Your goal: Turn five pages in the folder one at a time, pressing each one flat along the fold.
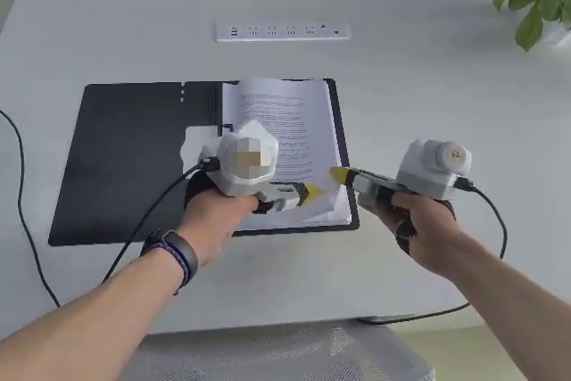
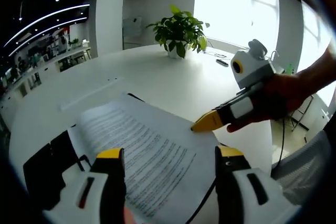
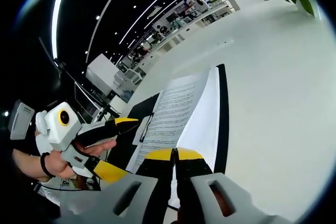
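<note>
The black folder (image 1: 134,158) lies open on the white tabletop (image 1: 428,69), with a printed page (image 1: 285,127) on its right half. The left tongs (image 2: 170,153) are spread wide over the page's near part. The right tongs (image 3: 174,154) are closed, tips together, at its near right edge.

**Handheld gripper pair and wearer: appearance**

1. Left gripper (image 2: 169,153): two white moulded jaw bodies, each with a dark oblong slot set lengthwise. Both are capped by blunt yellow tips. The left cable (image 1: 152,211), thin and black, leaves the rear of the unit.
2. Right gripper (image 3: 176,155): same make, with white bodies that have recessed oblong slots. Its yellow wedge tips sit ahead of a black section carrying a white side panel. The right cable (image 1: 495,220), also black, runs from the back.
3. Wristband (image 1: 174,252): worn on the left wrist; a slim, dark strap, possibly navy, though the view is too soft to be sure.
</note>
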